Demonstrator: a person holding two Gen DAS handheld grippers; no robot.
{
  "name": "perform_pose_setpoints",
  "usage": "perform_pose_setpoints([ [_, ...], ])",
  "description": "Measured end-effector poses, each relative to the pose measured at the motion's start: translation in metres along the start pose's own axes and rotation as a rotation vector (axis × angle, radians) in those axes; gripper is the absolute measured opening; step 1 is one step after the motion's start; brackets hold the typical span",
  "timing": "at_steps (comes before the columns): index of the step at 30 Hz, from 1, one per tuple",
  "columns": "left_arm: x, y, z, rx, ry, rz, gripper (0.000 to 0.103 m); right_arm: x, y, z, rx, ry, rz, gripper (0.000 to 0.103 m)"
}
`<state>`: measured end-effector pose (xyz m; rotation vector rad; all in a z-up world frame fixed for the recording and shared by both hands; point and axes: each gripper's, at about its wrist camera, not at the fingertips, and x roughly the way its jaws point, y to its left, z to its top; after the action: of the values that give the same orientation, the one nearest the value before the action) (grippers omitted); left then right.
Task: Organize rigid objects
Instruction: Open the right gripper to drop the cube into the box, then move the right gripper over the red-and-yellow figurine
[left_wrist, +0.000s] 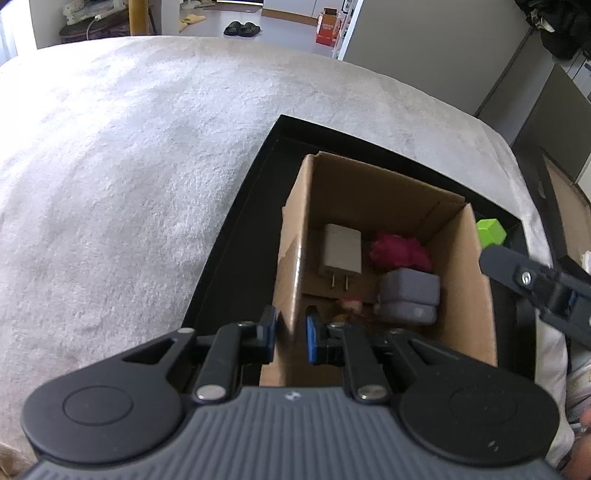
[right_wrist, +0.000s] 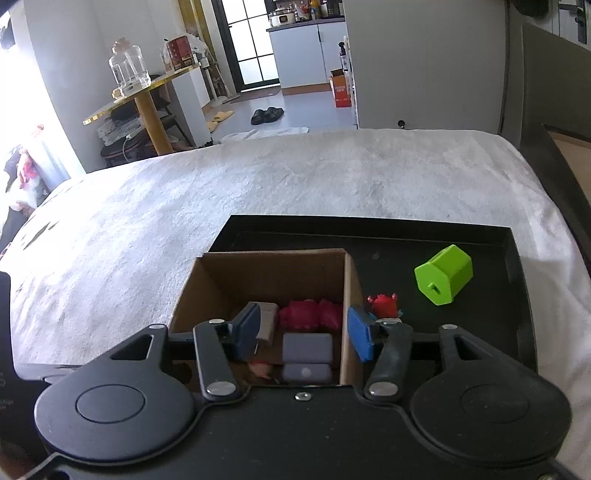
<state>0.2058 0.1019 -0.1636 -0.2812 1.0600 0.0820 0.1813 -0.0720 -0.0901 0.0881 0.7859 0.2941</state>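
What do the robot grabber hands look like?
Both are black plastic. The left gripper has a ribbed grey body, two round black discs, silver rivets and blue pads. The right gripper looks the same, with a black body and bigger blue pads.

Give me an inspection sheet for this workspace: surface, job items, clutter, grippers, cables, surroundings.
Surface: pale fuzzy blanket; black tray lies on it.
Job's things: cardboard box stands in the tray, holding a white charger, a magenta soft item and two grey blocks. Green hexagonal piece and small red figure lie in the tray outside the box.
Clutter: nothing seen.
Grippers: left gripper straddles the box's left wall, fingers not closed on it; right gripper open over the box, holding nothing.
Cables: nothing seen.
Surroundings: gold-topped table with glass jars, black slippers on the floor.
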Motion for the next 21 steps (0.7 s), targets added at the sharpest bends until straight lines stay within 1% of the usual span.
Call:
perform_pose_setpoints([
  [5,-0.002,0.0,0.001,-0.007,-0.006,0.007,0.015,-0.008,-0.013,-0.008,0.015,-0.003,-0.019,0.06],
  [11,-0.002,-0.003,0.0,0.002,-0.006,0.018,0.015,-0.015,-0.037,-0.016,0.051,-0.001,-0.051,0.061],
  [17,-0.001,-0.004,0.0,0.0,-0.006,0.029,0.015,-0.017,-0.051,-0.022,0.066,0.001,-0.075,0.061],
  [21,-0.001,-0.006,0.0,0.006,-0.01,0.038,0.015,-0.018,-0.062,-0.025,0.077,0.0,-0.086,0.066],
])
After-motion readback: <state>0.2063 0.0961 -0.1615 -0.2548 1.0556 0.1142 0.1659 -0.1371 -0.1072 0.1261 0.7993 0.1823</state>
